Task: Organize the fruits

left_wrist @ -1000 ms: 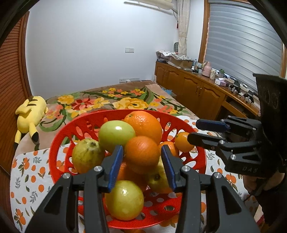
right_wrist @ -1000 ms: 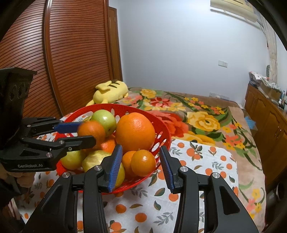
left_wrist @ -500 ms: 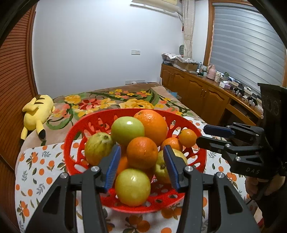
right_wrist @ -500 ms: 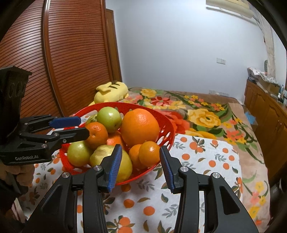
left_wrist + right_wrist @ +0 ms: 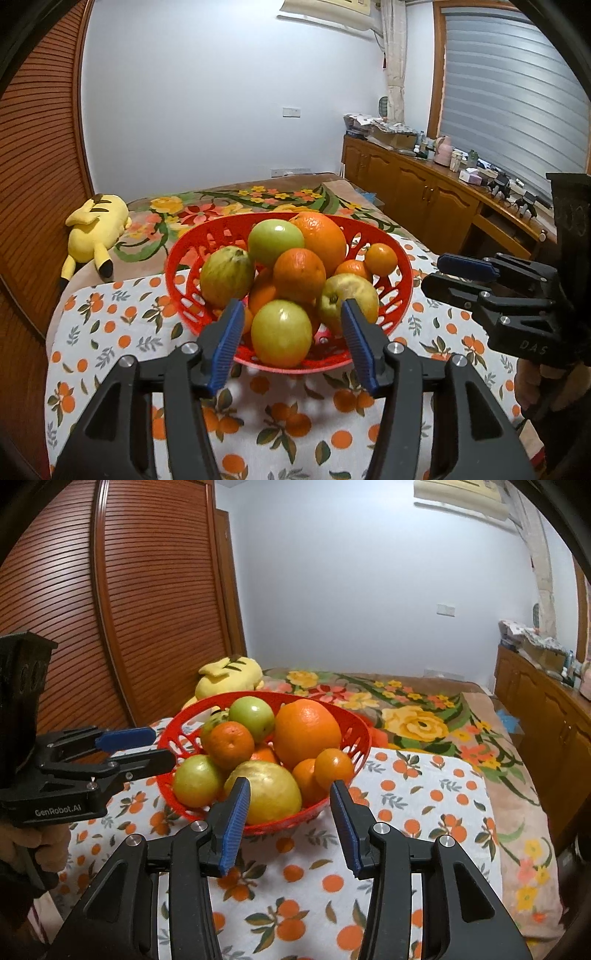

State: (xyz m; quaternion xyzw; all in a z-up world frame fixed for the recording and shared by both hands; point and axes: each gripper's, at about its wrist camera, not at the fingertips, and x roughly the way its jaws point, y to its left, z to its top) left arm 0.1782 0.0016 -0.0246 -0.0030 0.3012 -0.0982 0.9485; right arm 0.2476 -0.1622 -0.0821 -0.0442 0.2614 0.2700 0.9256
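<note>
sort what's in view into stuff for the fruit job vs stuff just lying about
For the job:
- red basket
- large orange
- green apples
- small mandarins
- left tongs, open
- right tongs, open

Just lying about:
- yellow plush toy
- floral blanket
- wooden cabinets

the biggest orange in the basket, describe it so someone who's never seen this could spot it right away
Find the red perforated plastic basket on the orange-print tablecloth, heaped with fruit. At the back of the heap, on top, sits the large round orange, beside a smooth green apple. It is far bigger than the small tangerines near it, with a pebbly skin.
</note>
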